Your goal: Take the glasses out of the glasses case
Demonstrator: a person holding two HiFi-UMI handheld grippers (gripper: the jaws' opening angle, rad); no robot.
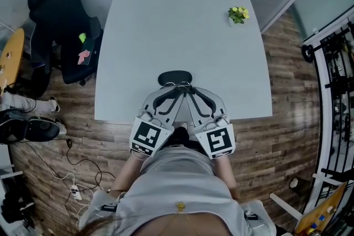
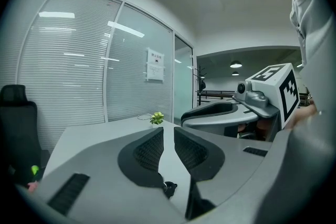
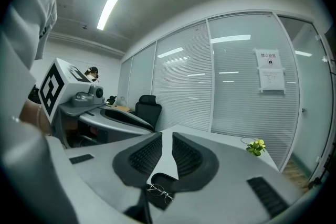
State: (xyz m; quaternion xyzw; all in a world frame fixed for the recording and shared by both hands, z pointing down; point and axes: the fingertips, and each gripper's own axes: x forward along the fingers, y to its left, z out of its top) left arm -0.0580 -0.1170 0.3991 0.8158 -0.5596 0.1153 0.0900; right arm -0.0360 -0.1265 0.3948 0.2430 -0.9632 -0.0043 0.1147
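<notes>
Standing on wood flooring (image 1: 287, 135), grey table (image 1: 182, 36) beside blinds (image 3: 184, 92); left gripper (image 2: 168, 136), right gripper (image 3: 167, 141) jaws slightly apart.

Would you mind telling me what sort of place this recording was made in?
Most likely an office meeting room: glass partition walls with blinds, a black office chair beside a plain pale table, and a paper notice stuck on the glass.
</notes>
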